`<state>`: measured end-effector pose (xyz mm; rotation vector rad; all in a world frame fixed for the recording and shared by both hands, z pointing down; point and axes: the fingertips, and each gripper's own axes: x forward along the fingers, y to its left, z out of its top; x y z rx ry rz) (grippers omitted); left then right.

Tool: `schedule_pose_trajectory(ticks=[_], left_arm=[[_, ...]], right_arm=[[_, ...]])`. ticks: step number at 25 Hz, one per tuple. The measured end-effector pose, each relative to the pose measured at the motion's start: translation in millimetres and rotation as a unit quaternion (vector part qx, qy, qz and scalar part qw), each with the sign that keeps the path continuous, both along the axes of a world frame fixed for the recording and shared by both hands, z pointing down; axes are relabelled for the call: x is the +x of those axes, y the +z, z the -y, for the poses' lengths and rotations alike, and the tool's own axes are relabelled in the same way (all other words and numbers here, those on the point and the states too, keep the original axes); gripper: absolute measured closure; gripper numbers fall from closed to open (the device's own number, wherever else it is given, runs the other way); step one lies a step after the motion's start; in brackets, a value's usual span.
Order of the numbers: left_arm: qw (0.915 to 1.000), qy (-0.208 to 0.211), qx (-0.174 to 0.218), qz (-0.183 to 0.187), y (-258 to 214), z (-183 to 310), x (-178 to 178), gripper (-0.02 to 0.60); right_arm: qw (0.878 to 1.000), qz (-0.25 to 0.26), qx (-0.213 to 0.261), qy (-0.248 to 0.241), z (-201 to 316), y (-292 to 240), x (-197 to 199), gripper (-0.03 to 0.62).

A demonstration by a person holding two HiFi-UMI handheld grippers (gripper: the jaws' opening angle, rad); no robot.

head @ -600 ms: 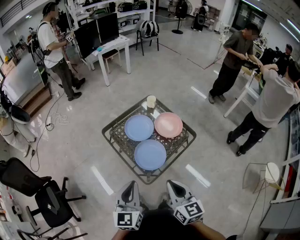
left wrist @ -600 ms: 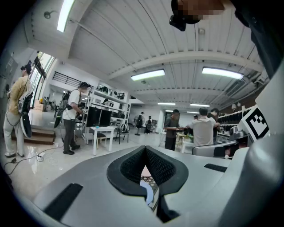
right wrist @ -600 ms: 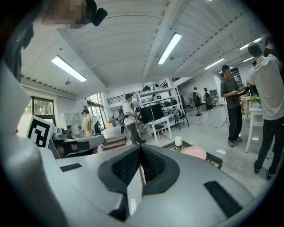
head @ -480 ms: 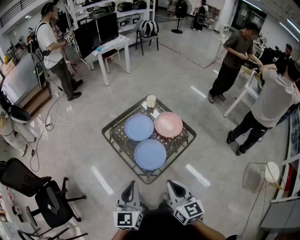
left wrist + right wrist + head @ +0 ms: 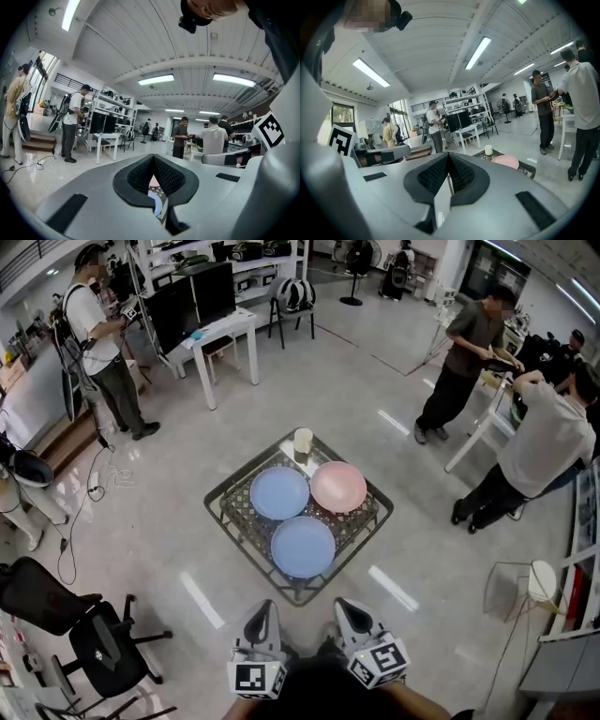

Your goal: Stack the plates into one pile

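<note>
Plates [image 5: 302, 547] sit unmoved; left gripper [image 5: 264, 608] and right gripper [image 5: 344, 607] stay closed, empty.

Past my left tongs [image 5: 153, 161] I get only a sliver of the plates [image 5: 153, 200]. My right tongs [image 5: 448, 158] hide part of the pink plate [image 5: 505, 162] and most of the worktop [image 5: 530, 169].
</note>
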<state>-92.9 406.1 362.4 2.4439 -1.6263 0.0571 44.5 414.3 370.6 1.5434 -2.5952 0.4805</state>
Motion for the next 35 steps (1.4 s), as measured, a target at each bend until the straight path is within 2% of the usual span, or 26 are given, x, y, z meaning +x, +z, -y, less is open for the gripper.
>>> schedule_pose_trajectory(ticks=[11, 20, 27, 35], left_arm=[[0.9993, 0.036, -0.004, -0.007, 10.1, -3.9, -35.8, 0.575], [0.9983, 0.050, -0.025, -0.015, 27.1, 2.9, -42.7, 0.575], [0.9985, 0.044, -0.032, -0.001, 37.9, 31.9, -33.1, 0.575], [0.9992, 0.013, -0.038, 0.007, 39.3, 96.5, -14.6, 0.575]], right_arm=[[0.999, -0.006, -0.007, 0.031, -8.2, 8.2, -40.9, 0.594], [0.998, -0.018, -0.019, 0.048, -0.5, 19.8, -44.7, 0.593], [0.999, -0.017, -0.022, 0.032, 35.5, 28.0, -37.5, 0.594], [0.999, -0.017, -0.031, 0.008, 106.3, 35.4, -15.0, 0.594]])
